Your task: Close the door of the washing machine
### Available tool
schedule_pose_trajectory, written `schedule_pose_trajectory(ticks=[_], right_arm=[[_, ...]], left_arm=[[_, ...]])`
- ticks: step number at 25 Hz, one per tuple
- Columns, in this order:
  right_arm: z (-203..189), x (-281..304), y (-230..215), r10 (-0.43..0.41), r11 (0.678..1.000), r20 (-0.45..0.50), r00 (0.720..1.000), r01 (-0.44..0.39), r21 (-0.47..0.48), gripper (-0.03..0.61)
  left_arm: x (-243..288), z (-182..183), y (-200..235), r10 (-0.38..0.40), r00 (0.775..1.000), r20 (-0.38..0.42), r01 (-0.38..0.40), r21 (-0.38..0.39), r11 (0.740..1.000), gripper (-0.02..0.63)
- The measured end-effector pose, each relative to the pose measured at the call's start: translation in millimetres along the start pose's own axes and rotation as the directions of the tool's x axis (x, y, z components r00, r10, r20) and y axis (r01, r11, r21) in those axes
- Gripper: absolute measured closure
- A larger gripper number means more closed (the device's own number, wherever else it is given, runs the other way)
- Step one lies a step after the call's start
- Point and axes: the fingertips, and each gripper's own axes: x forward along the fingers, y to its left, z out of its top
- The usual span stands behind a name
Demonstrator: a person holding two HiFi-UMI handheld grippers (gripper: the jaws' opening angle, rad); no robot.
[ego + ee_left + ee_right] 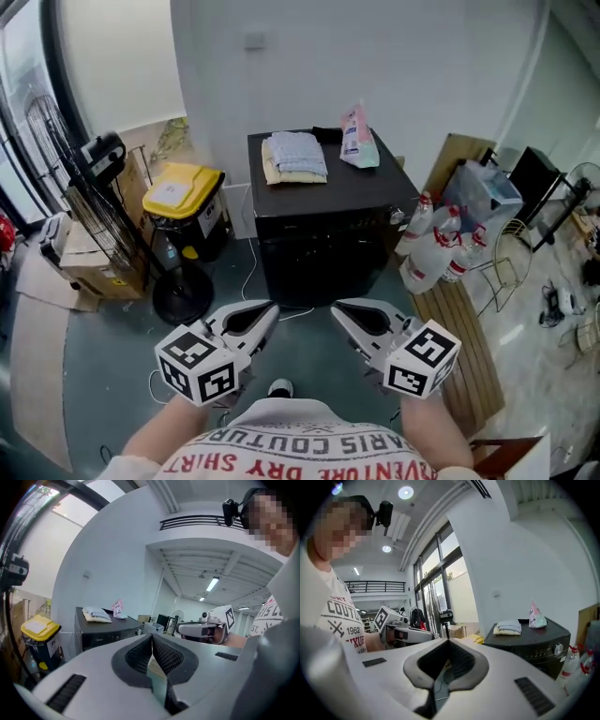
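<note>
Black box-shaped washing machine [323, 202] stands ahead. Its dark front door [323, 267] looks flush, so probably closed already, though shadow hides the detail. Left gripper [270, 309] and right gripper [337, 309]: jaws together, empty, well apart from it.

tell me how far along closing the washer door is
Done, it seems: the washing machine shows a flush dark front, with no door swung out. In hand: nothing; the left claw and right claw are shut, empty and apart from it. Left: apparently nothing.

The washing machine [330, 246] is glossy black, the towels [295, 157] cloth, the bin [178, 192] plastic.
</note>
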Motion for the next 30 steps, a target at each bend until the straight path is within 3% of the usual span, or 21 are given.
schedule_pose_trajectory(ticks=[5, 11, 30], right_arm=[[11, -26, 17, -0.047, 0.997, 0.025, 0.999, 0.048, -0.062, 0.558], [14, -47, 35, -0.040, 0.997, 0.064, 0.997, 0.044, -0.064, 0.558], [5, -72, 64, -0.029, 0.996, 0.075, 0.997, 0.035, -0.085, 0.558]], left_arm=[[-19, 17, -33, -0.016, 0.999, 0.052, 0.013, 0.050, 0.999, 0.584], [-29, 16, -58, -0.016, 0.998, 0.068, 0.010, 0.087, 0.996, 0.584], [-38, 0, -94, -0.031, 0.998, 0.053, 0.025, 0.100, 0.995, 0.584]])
